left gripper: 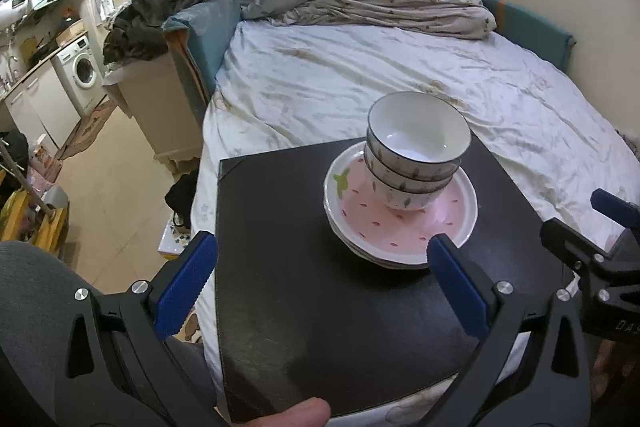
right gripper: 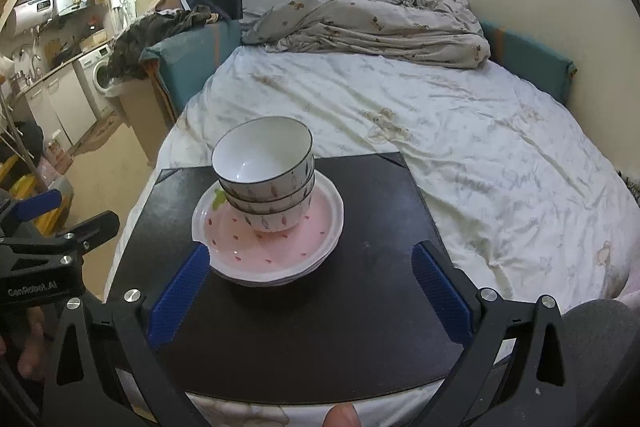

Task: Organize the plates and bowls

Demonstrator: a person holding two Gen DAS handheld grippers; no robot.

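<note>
Both the left gripper (left gripper: 320, 267) and right gripper (right gripper: 310, 281) gape empty over the black board (left gripper: 280, 307), with three nested bowls (left gripper: 416, 155) on stacked plates (left gripper: 400, 223) at twelve o'clock; any lift should grip low and level.

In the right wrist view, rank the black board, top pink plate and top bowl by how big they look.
1. Black board, largest by far.
2. Pink plate, clearly wider than the bowl.
3. Top bowl, smallest, though it stands highest on the stack.
</note>
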